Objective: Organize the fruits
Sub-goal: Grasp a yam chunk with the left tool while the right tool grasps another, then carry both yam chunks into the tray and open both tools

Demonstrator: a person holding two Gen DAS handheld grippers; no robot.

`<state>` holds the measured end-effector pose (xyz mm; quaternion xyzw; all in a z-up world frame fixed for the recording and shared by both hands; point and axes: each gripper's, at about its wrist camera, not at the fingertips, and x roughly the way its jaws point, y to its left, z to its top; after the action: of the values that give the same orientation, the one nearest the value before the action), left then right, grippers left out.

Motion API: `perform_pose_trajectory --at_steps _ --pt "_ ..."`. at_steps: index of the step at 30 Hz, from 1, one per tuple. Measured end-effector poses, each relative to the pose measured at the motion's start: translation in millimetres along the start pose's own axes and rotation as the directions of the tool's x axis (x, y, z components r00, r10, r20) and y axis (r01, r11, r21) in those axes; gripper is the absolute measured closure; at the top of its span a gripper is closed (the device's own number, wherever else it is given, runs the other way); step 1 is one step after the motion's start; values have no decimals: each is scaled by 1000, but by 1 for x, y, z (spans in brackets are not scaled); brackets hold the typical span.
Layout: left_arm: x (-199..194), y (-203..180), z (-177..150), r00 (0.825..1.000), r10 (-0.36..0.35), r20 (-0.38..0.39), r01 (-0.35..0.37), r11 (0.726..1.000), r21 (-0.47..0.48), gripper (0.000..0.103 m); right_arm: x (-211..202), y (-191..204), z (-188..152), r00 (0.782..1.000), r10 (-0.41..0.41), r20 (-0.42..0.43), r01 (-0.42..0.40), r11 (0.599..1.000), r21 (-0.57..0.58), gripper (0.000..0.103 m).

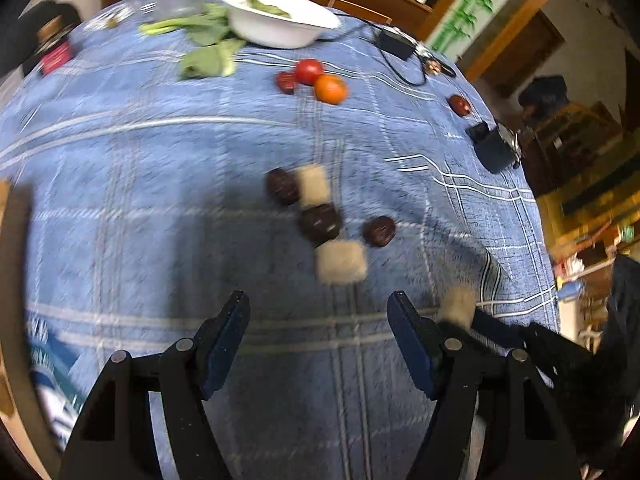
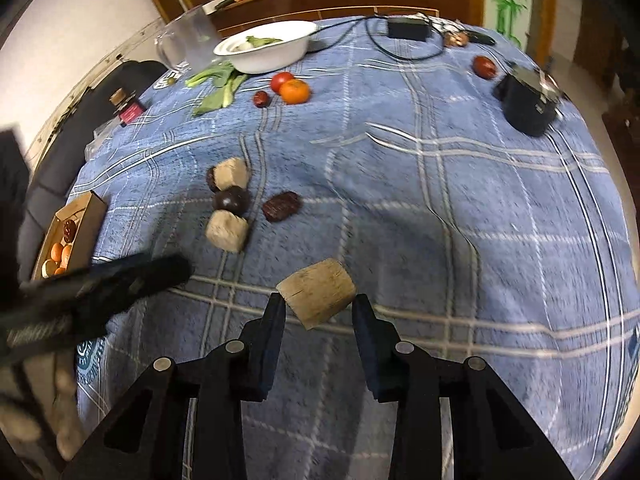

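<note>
Right gripper (image 2: 318, 308) has a tan block (image 2: 316, 298) between its fingertips, jaws narrowed to the block's width and the pads pressing its two ends; it looks gripped. Block sits at 12 o'clock from the claw, right at the tips, long axis running across the jaws and tilted, its right end higher. Whether it is lifted clear of the blue checked cloth (image 2: 460, 208) cannot be told.

Left gripper (image 1: 318, 312) stands about half open, nothing between its fingers. In the right wrist view it shows as a dark blurred bar at 9 o'clock.

Likely destination, as a judgement: the cardboard box (image 2: 90, 224) at 9 to 10 o'clock from the right claw, at the table's left edge, already holding fruit. The left hand is nearer to it; the right would have to cross over.

Count, outward from the block:
- Tan blocks: three, the held one plus two more (image 2: 227, 230) (image 2: 232, 172) at 11 o'clock.
- Dark round fruits: two (image 2: 232, 200), one half hidden behind the farther block.
- Dark wrinkled date (image 2: 282, 206): one beside them; smaller red ones farther off, two (image 2: 262, 99) (image 2: 485, 67).
- Tomato (image 2: 281, 80): one, touching the orange (image 2: 295, 92), one.
- White bowl (image 2: 266, 50): one, at 12 o'clock, far side.
</note>
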<state>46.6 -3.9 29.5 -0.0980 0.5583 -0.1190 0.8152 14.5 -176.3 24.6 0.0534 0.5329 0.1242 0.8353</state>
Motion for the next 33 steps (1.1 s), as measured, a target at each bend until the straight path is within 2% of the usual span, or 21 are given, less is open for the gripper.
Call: perform_pose_trajectory --at_steps 3,4,5,6,7,8,13,22,28,31,33 --pt "15 -11 8 1000 20 -19 -19 999 50 34 3 -5 -5 1000 -7 -12 7 1000 17 66" --pt "19 -13 10 999 27 -22 -26 998 60 42 4 -5 -5 1000 -9 -11 9 1000 22 66" --pt "23 -15 10 999 35 -27 -33 997 71 60 4 -5 -6 1000 -9 -9 9 1000 25 66" --pt "25 -16 10 998 56 -26 -54 995 83 65 6 -5 -6 1000 -12 -9 12 1000 27 66" --pt "24 -17 10 998 60 -21 -58 994 93 74 6 -4 -5 1000 -15 -5 16 1000 25 65" --pt "24 -15 10 999 38 -28 -35 995 91 75 7 -3 -5 1000 -20 0 20 1000 21 65" --pt "15 -2 6 999 34 -22 -33 998 53 75 9 5 -2 999 -43 9 43 999 -2 68" --pt "-45 41 -19 998 4 59 0 998 -68 75 -1 29 0 1000 15 24 -15 1000 3 69" --pt "-95 98 -46 994 13 108 7 983 -185 75 -3 76 -2 996 93 17 -92 995 -34 69" --pt "-120 135 -66 991 50 125 -18 969 -247 75 -2 114 -4 991 137 6 -136 987 -81 69" --pt "-137 163 -84 987 100 123 -62 957 -283 75 -1 137 -5 986 165 -2 -164 981 -107 69"
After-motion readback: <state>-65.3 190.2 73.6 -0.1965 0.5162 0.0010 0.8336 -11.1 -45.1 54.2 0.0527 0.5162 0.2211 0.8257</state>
